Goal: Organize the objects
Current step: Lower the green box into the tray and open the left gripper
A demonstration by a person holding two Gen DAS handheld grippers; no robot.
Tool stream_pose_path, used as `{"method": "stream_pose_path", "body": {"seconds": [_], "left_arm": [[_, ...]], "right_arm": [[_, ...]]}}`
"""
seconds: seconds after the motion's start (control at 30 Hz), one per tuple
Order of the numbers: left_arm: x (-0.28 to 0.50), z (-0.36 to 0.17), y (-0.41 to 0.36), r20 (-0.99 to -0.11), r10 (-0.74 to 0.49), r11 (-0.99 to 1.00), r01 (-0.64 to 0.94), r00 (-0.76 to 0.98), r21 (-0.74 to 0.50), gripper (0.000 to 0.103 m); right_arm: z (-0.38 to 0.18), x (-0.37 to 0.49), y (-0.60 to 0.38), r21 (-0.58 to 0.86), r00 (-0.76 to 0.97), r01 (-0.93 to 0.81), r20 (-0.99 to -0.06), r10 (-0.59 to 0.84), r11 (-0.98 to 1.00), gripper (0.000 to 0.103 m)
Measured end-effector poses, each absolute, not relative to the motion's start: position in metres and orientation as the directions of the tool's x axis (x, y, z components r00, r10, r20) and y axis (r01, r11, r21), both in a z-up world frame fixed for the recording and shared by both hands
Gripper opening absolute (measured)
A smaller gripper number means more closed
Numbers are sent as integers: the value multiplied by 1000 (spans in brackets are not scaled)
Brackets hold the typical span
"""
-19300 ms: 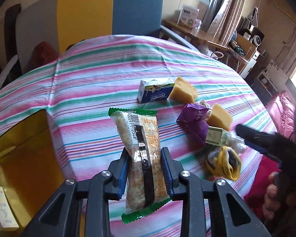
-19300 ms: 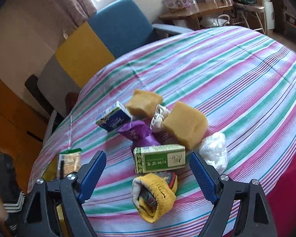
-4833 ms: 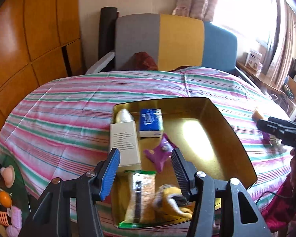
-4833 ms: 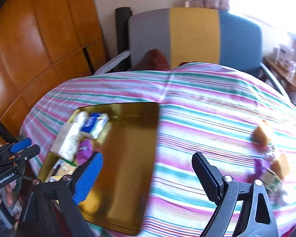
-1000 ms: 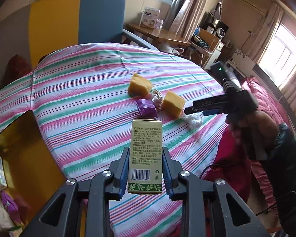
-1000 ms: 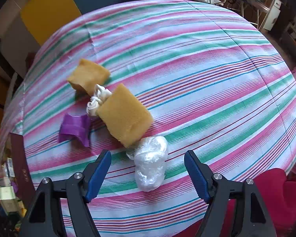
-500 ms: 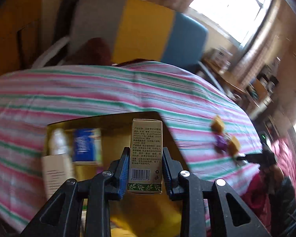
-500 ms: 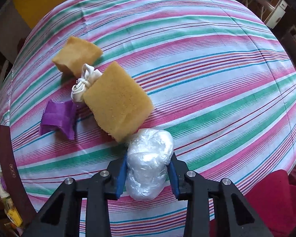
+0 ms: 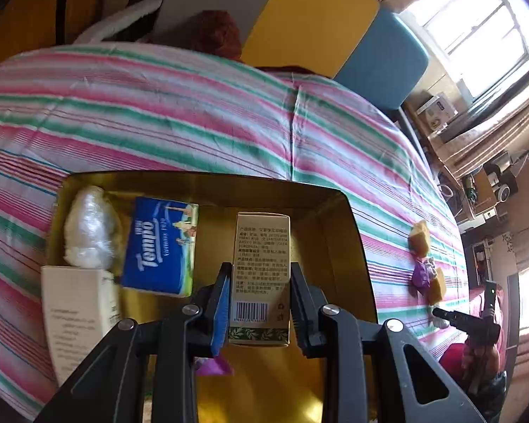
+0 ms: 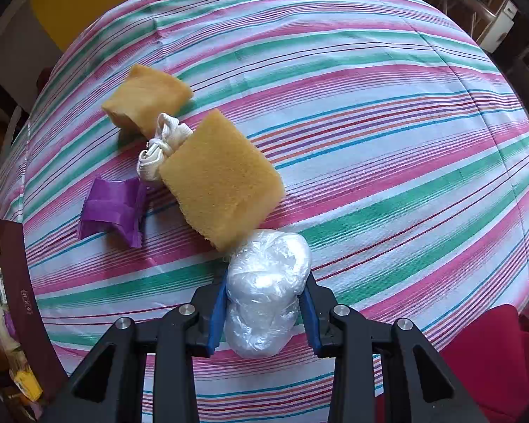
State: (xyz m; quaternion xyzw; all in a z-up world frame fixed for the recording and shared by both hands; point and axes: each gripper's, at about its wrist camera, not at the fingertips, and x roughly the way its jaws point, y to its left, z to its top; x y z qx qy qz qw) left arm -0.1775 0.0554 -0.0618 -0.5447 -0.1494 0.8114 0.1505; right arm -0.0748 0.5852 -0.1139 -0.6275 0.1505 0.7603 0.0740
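My left gripper is shut on a tan carton with green leaf print and holds it over the gold tray. In the tray lie a blue Tempo tissue pack, a clear plastic bundle, a white box and a purple wrapper. My right gripper is shut on a clear plastic bag bundle on the striped tablecloth. Beside it lie a large yellow sponge, a second sponge, a white cord and a purple wrapper.
The tray's dark outer wall shows at the left edge of the right wrist view. A grey, yellow and blue chair stands behind the table. My right gripper also shows far right in the left wrist view. Red fabric lies past the table's near edge.
My left gripper has carried the carton lower and closer over the tray. My right gripper stays shut on the plastic bundle, which it closed on within the last second.
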Motion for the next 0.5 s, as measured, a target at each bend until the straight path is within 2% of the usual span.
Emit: {"method": "stream_pose_path", "body": {"seconds": [0.33, 0.5], "left_arm": [[-211, -97, 70, -911, 214, -976, -36, -353, -215, 30], [-209, -98, 66, -911, 189, -982, -61, -367, -179, 41]], "right_arm": [[-112, -69, 602, 156, -215, -289, -972, -95, -944, 37], [-111, -66, 613, 163, -216, -287, -971, -102, -944, 37]]}}
